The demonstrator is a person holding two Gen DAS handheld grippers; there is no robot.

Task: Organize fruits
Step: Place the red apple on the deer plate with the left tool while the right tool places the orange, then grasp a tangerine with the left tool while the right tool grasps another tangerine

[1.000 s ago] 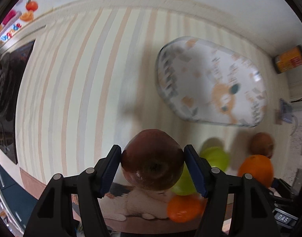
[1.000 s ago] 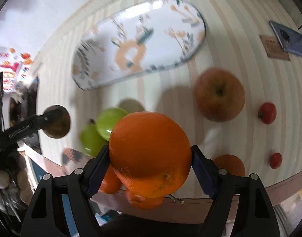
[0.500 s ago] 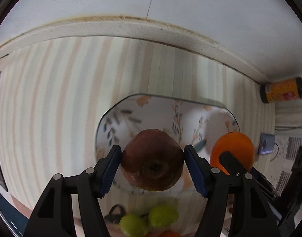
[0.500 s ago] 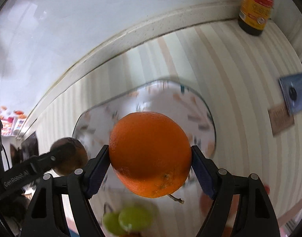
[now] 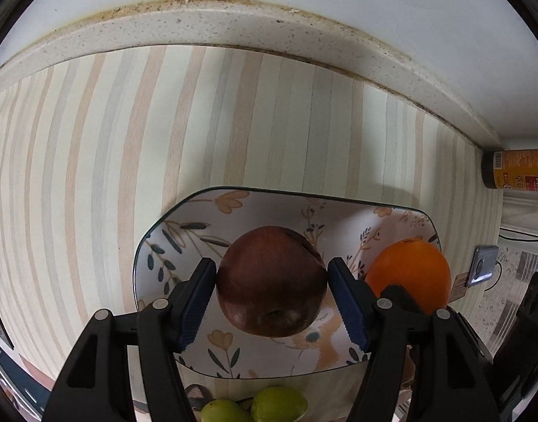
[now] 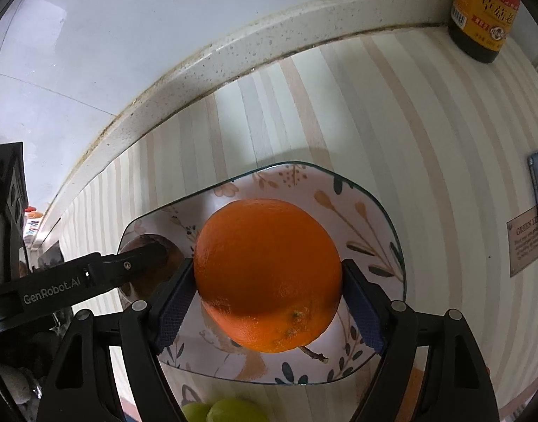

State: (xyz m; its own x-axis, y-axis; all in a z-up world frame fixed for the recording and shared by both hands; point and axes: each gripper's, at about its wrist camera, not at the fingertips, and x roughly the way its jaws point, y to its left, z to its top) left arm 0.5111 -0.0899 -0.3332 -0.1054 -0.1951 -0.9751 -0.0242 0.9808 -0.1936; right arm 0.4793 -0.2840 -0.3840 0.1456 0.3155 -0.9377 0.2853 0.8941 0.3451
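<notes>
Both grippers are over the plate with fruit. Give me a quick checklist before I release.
1. Left gripper shut on the apple: ok, both pads touch it.
2. Right gripper shut on the orange: ok, though a slight gap may show at one pad.
3. Both fruits over the floral plate: ok.
4. Fruit resting on the plate surface: cannot tell; height is unclear.
5. Plate free of other fruit beneath: ok where visible.
6. Green fruits clear of the plate: ok, they lie on the mat near its front rim.
</notes>
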